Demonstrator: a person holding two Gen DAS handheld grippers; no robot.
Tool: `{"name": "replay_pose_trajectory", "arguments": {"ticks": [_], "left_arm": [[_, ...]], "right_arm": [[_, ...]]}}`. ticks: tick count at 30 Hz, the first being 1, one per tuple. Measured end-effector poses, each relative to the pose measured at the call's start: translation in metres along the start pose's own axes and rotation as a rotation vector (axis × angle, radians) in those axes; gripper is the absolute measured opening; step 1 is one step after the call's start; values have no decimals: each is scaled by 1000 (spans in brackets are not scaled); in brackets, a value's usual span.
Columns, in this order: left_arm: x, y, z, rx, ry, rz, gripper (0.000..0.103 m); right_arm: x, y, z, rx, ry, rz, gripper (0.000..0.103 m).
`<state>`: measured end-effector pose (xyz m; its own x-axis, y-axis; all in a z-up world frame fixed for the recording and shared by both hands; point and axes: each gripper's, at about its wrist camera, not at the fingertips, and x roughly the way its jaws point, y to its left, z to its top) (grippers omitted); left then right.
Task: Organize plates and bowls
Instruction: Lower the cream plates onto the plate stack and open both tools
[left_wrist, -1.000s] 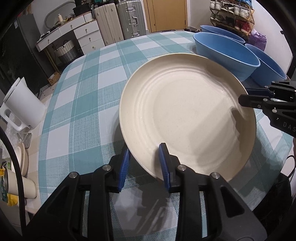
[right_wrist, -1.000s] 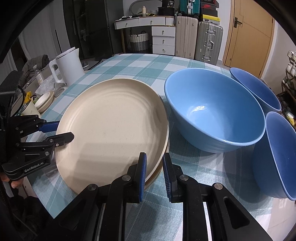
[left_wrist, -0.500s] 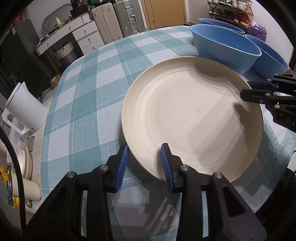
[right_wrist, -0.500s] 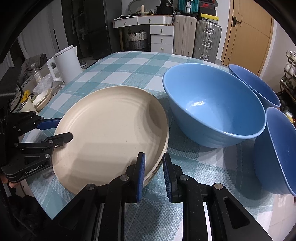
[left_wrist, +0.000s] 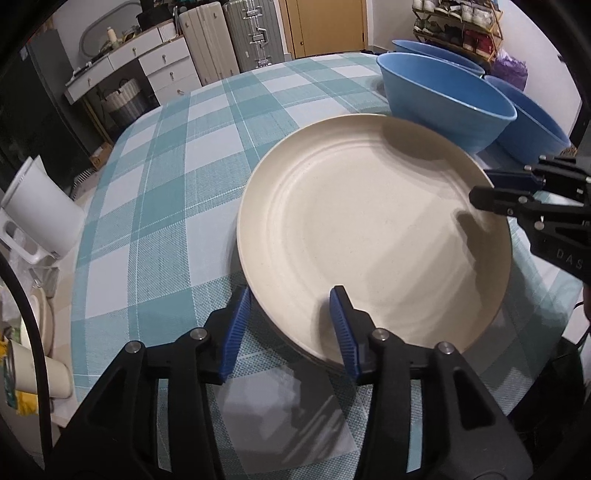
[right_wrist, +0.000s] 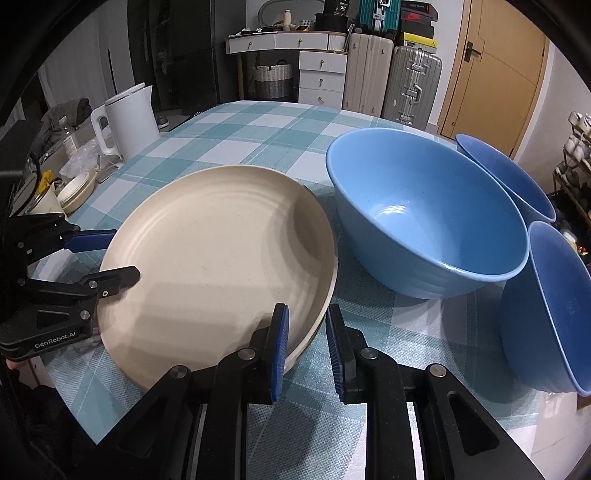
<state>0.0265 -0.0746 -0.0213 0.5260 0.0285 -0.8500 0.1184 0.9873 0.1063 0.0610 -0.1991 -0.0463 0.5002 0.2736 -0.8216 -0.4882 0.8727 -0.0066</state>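
Since the earlier frames the cream plate has come down from a tilt to lie flat, and the left gripper has let its blue pads spread away from the near rim. Its jaws are opening at this moment: the rim sits between them, but neither pad presses on it. The plate rests on top of another cream plate, whose edge shows as a second lip just under the rim by the right gripper, and the stack sits on the teal checked tablecloth near the table's front edge. The right gripper straddles the opposite rim of the stack with its two pads close together; one pad is inside the plate and one outside, and whether they pinch the rim or merely flank it I cannot tell. Both grippers point steeply down at the table from opposite sides of the plate, each visible at the edge of the other's view. Just beside the plates stands a large blue bowl, upright, with two more blue bowls beyond and beside it. A white kettle stands at the far left edge of the table.
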Motion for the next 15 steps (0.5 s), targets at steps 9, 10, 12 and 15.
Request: {"name": "replay_pose_trajectory", "arguments": {"ticks": [9,10,12,15], "left_arm": [[-28,19,6,-99,-87,-102,81],[-33,20,6,-106,-103,-109,81],[-41,21,8,-116,-124,-118,81],[-51,22,10,-135,-147,-121,84]], "right_arm": [[-14,1,-1,-2,-18,32,54],[-16,1,-1,-1,-23,41,61],[-23,2,-1,-4,-38,56,70],[-34,3,-2,-5,-66,50,85]]}}
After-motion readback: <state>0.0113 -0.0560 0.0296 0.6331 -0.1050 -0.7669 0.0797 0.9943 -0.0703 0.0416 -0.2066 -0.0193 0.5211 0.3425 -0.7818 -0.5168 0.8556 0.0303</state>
